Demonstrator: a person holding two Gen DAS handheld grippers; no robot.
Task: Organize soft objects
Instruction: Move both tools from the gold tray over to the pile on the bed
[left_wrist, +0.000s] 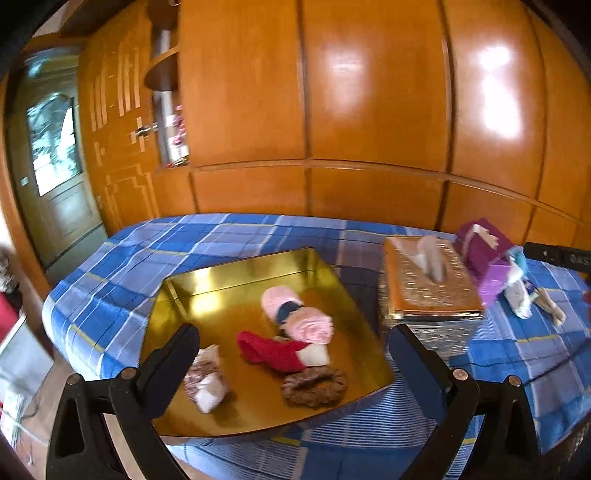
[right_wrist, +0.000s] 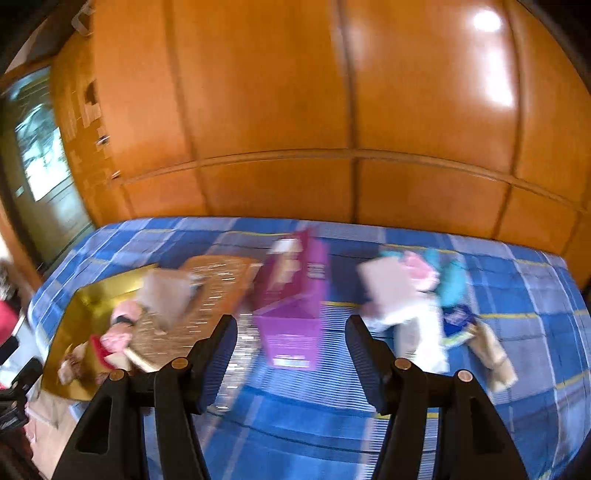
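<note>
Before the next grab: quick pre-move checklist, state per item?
1. Left gripper jaws open, nothing between them: ok.
2. Right gripper jaws open, empty: ok.
3. Gold tray has bare floor for more items: ok.
4. Soft items still outside the tray, in the loose pile on the blanket: not ok.
5. Purple box stands ahead of the right gripper, beside the pile: cannot tell if it blocks.
6. Right view sharp enough to pick a target: not ok, blurred.

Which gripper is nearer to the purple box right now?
Right. The right gripper hangs open just in front of the purple box, which shows between its fingers. The left gripper hangs open over the gold tray, beyond the tissue box.
</note>
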